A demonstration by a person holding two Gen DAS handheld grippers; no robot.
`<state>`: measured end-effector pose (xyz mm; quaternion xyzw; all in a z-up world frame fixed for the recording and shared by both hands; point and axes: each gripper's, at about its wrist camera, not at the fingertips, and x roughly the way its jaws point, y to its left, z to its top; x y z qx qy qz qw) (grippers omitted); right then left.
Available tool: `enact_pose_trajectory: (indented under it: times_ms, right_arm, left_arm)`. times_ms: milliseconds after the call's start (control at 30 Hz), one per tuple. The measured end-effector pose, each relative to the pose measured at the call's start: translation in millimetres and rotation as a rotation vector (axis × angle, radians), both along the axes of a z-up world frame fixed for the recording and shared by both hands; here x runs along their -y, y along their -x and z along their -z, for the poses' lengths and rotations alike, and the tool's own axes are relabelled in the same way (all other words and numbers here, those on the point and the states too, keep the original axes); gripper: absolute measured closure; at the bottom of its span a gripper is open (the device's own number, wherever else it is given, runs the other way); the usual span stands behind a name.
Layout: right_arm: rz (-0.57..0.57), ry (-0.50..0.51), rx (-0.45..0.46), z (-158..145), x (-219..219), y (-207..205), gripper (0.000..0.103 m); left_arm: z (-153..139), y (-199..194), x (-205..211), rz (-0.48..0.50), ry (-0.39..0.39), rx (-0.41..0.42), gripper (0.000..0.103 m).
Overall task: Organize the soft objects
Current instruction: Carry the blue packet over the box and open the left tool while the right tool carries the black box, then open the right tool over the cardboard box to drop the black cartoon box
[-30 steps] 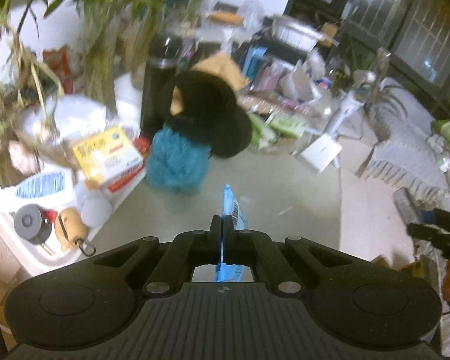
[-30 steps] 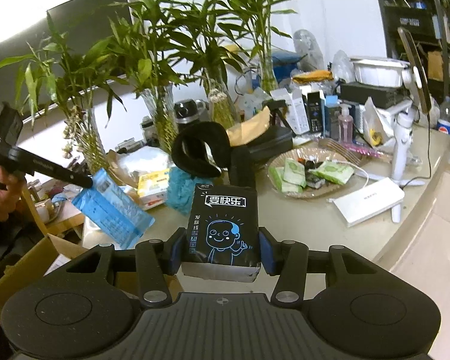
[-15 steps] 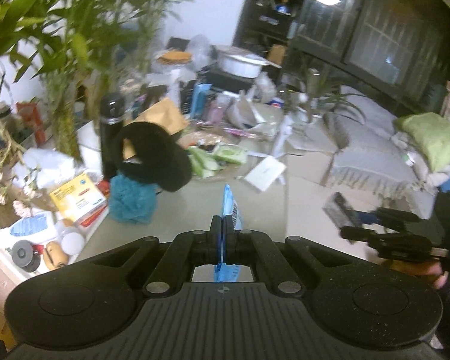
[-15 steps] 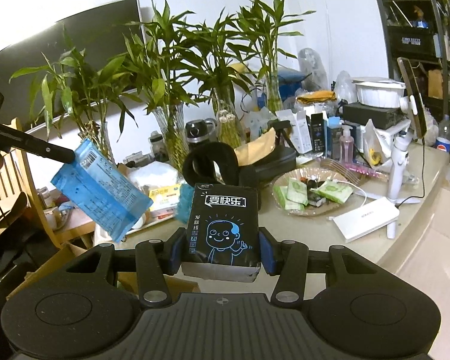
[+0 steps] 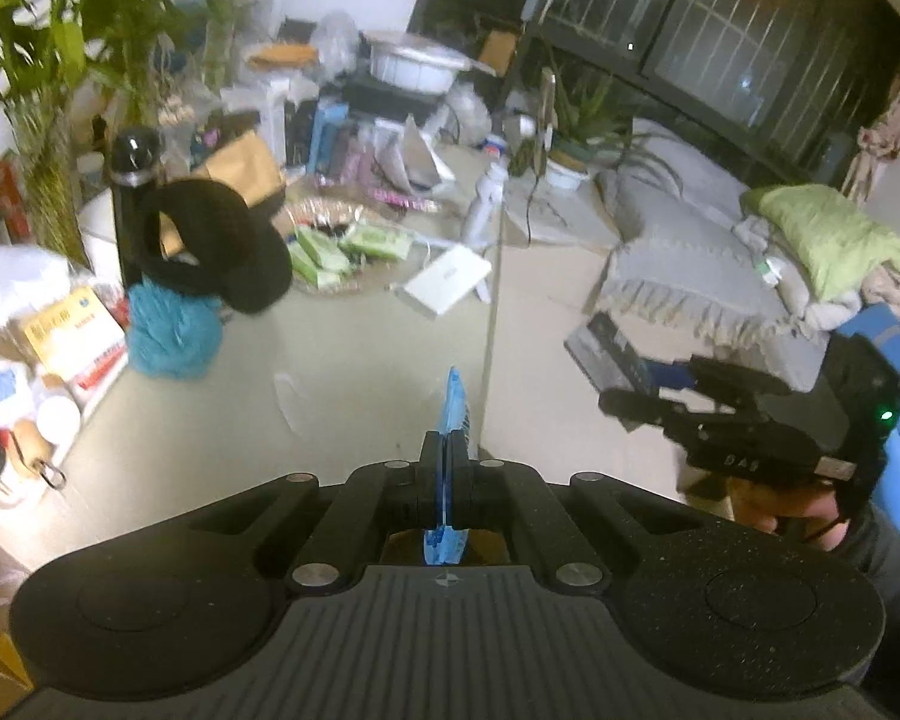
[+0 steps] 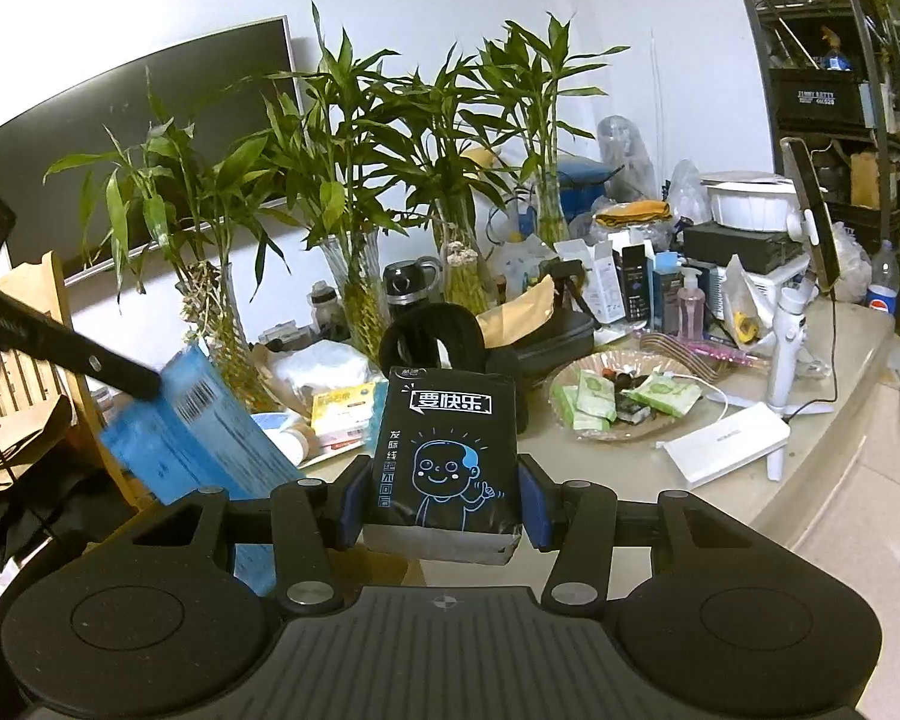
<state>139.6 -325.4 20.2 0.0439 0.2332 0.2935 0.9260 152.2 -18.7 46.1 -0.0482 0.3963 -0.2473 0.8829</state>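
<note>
L gripper (image 5: 444, 468) pinches flat blue plastic pack (image 5: 450, 420) edge-on, lower centre; R gripper (image 6: 444, 504) clamps upright black tissue pack (image 6: 447, 456), centre frame.

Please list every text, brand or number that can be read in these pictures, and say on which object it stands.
"要快乐": heading on the black tissue pack held in the right tool.
Blue vertical line beside the cartoon on that pack: too small to read.
Pepsi logo: on the bottle.
Barcode on the blue pack in the left tool: digits unreadable.
Yellow box: print blurred.
Black crate: white lettering too small.
</note>
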Motion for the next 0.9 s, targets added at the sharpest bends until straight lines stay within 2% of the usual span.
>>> enact_pose_trajectory:
  times_ms: [67, 100, 167, 233, 300, 367, 467, 567, 700, 900]
  right_arm:
    - [-0.001, -0.006, -0.005, 0, 1, 2, 0.05]
    - [-0.003, -0.009, -0.008, 0, 1, 3, 0.05]
    - [-0.009, -0.007, -0.013, 1, -1, 5, 0.05]
    - [-0.015, -0.001, -0.016, 2, -2, 7, 0.05]
    - [-0.019, -0.001, -0.022, 3, -3, 10, 0.05]
    - [-0.022, 0.0, -0.028, 5, -4, 14, 0.05]
    - [-0.03, 0.002, -0.042, 7, -5, 18, 0.05]
    - [-0.04, 0.002, -0.057, 9, -8, 23, 0.05]
    - [-0.057, 0.01, -0.087, 13, -17, 27, 0.05]
    - [-0.099, 0.022, -0.109, 12, -42, 35, 0.05]
  left_arm:
    - [9, -3, 6, 0.008, -0.008, -0.025, 0.101]
    - [15, -5, 11, 0.01, -0.028, -0.032, 0.097]
    - [25, -8, 18, 0.027, -0.072, -0.036, 0.097]
    - [37, -11, 25, 0.054, -0.107, -0.035, 0.088]
    - [44, -9, 26, 0.065, -0.115, -0.018, 0.064]
    - [45, -6, 23, 0.043, -0.118, 0.011, 0.057]
    - [40, 8, 14, -0.008, -0.13, 0.082, 0.051]
    - [35, 25, 1, -0.065, -0.167, 0.139, 0.043]
    - [30, 49, -14, -0.132, -0.225, 0.201, 0.041]
    - [32, 69, -29, -0.223, -0.287, 0.2, 0.041]
